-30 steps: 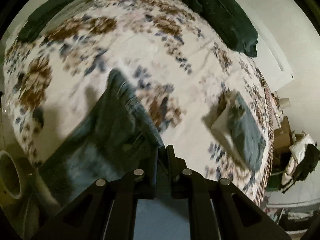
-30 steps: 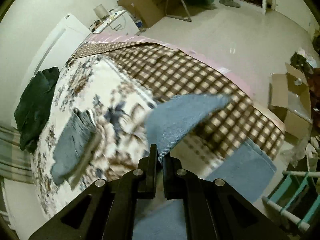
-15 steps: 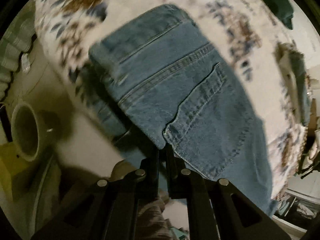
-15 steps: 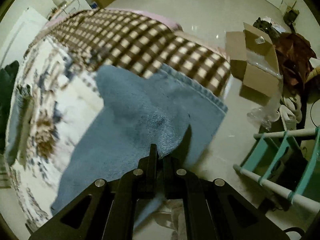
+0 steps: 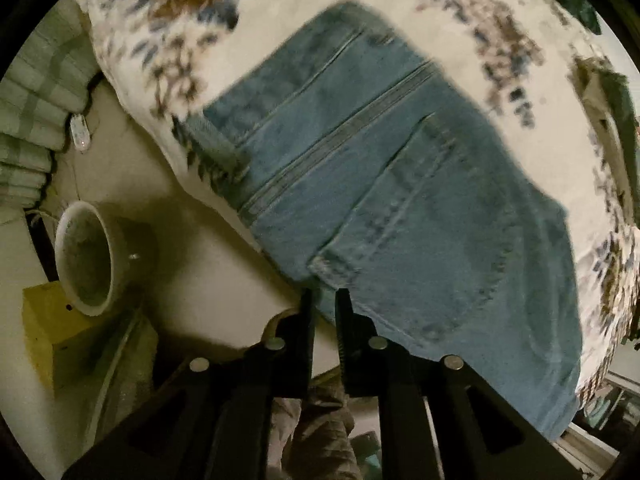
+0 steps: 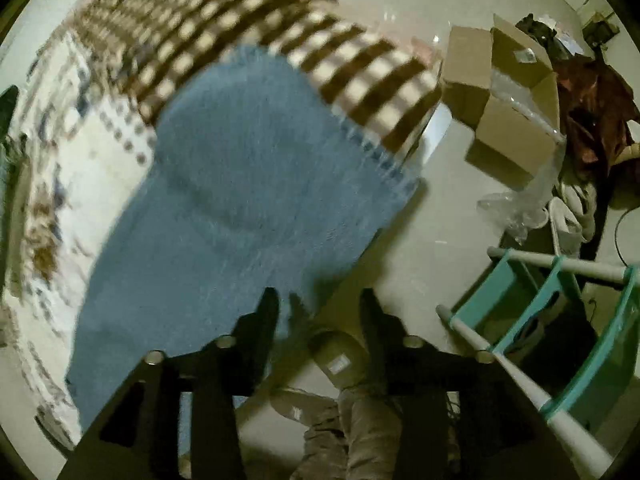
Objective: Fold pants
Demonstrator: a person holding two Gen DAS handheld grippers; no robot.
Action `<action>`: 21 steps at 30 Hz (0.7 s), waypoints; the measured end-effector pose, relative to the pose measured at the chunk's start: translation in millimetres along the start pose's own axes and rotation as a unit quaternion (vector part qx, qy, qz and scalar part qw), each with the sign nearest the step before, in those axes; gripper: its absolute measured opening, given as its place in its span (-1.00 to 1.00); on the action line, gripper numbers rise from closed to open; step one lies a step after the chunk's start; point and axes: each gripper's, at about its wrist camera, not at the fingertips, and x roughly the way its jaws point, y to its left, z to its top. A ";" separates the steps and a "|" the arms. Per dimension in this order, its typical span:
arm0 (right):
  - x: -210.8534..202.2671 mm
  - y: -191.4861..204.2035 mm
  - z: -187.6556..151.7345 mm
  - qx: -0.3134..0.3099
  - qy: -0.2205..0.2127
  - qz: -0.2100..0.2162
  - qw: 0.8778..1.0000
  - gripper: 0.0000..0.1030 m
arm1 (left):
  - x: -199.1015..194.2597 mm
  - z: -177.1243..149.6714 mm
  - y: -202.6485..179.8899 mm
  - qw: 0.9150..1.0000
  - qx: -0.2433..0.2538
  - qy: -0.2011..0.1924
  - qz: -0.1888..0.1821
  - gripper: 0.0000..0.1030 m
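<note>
Blue jeans (image 5: 400,184) lie back-side up on the floral bedspread (image 5: 460,12), waistband and back pocket toward the near edge. My left gripper (image 5: 323,300) is shut on the waist edge of the jeans, which hangs over the bed's side. In the right wrist view the jeans' leg end (image 6: 248,184) lies over the bed's corner, hem hanging off the checked blanket (image 6: 280,44). My right gripper (image 6: 316,304) is open just off the hem, with a fold of denim near its left finger.
A white bowl-shaped lamp or pot (image 5: 86,258) and a yellow box (image 5: 56,332) sit on the floor left of the bed. Cardboard boxes (image 6: 504,104), plastic wrap and a teal rack (image 6: 552,312) stand on the floor to the right. Folded clothes (image 5: 616,120) lie at the far bed edge.
The jeans were swung out and laid flat on the bed. My right gripper has opened and let go of the leg end. My left gripper stays shut on the waist.
</note>
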 end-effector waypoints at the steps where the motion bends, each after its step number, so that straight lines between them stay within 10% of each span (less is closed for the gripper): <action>1: -7.8 -4.9 6.0 0.002 -0.009 0.011 1.000 0.11 | -10.5 -3.1 -12.5 1.000 0.008 -0.013 -0.002 -0.75; 6: -25.3 -21.7 56.6 0.001 -0.042 0.041 0.998 0.18 | -35.0 -15.2 -84.0 0.995 0.073 -0.060 -0.017 0.42; 16: 50.1 -6.0 146.7 -0.012 0.063 0.110 0.992 0.19 | -9.3 -50.6 -212.7 0.979 0.186 -0.061 -0.057 0.43; 19: 37.2 16.5 143.1 -0.084 0.039 0.085 0.992 -0.83 | -4.9 -70.0 -242.0 0.972 0.221 -0.055 -0.060 0.43; 21: 12.7 27.8 138.3 -0.121 0.006 0.080 0.989 -0.83 | -1.8 -83.1 -255.4 0.968 0.239 -0.047 -0.060 0.43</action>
